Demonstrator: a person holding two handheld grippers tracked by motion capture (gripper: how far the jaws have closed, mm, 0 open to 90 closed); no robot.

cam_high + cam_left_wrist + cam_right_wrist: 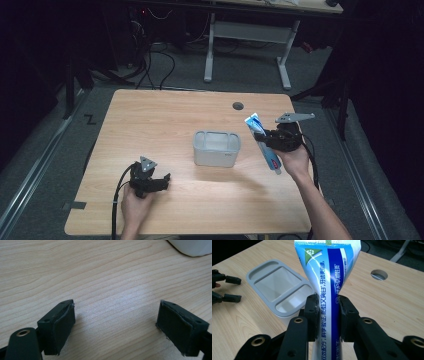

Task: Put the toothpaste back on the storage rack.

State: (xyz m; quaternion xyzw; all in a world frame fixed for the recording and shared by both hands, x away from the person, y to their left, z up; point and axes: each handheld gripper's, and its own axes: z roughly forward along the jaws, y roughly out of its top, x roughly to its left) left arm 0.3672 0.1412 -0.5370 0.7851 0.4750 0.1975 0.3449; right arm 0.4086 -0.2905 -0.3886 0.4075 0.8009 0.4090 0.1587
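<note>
A blue and white toothpaste tube hangs tilted above the right side of the wooden table, crimped end up. My right gripper is shut on the tube's middle; in the right gripper view both pads squeeze the toothpaste tube inward. A grey lidded plastic box stands at the table's centre, just left of the tube, and appears as the box with a recessed lid beyond the jaws. Near the front left, my left gripper rests low over the table, open with nothing between its pads.
A round cable hole sits in the table near its far edge, right of centre. Beyond the table stand a desk frame and loose cables on grey carpet. Bare wood lies under the left gripper, with the box's corner at the top right.
</note>
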